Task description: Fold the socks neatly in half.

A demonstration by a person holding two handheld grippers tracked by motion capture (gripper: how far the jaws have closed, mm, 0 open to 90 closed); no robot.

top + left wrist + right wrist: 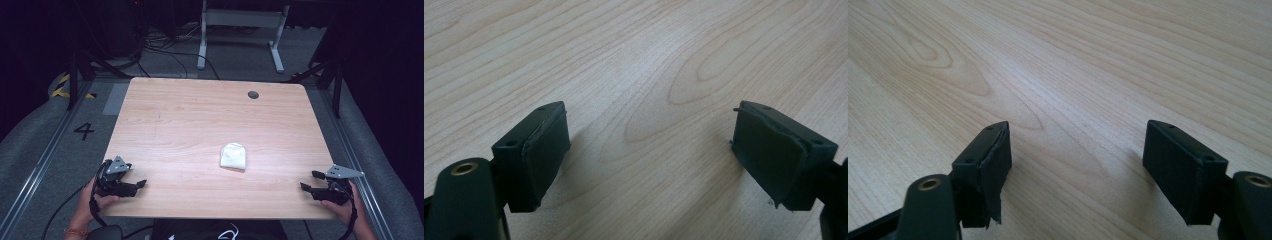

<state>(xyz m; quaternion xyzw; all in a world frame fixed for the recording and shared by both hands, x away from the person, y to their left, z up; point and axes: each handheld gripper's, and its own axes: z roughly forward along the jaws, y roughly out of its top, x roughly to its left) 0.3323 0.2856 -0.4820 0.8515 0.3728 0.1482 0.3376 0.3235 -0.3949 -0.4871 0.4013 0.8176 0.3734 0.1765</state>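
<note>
The surface (pixel 210 120) is a pale wood-grain top with rounded corners and a small dark round cap (pixel 253 94) set near its far edge. Around it lies grey carpet (pixel 30 150), with metal rails along both sides, a painted 4 (pixel 84 131) on the floor at the left, black cables trailing beyond the far edge, and the white legs of a frame (pixel 240 30) standing in the dark behind.

A folded white cloth (pixel 233 156) lies flat on the surface, ahead of both grippers and roughly between them, nearer the right one, well apart from either pair of jaws.

The left gripper (pixel 140 184), held in a hand at the near left corner, has its jaws spread wide; in the left gripper view (pixel 651 150) bare wood shows between the 2 pads. The right gripper (pixel 310 181), held at the near right corner, also has its jaws spread, and in the right gripper view (pixel 1078 160) bare wood grain lies between them.

No containers stand on the surface.
</note>
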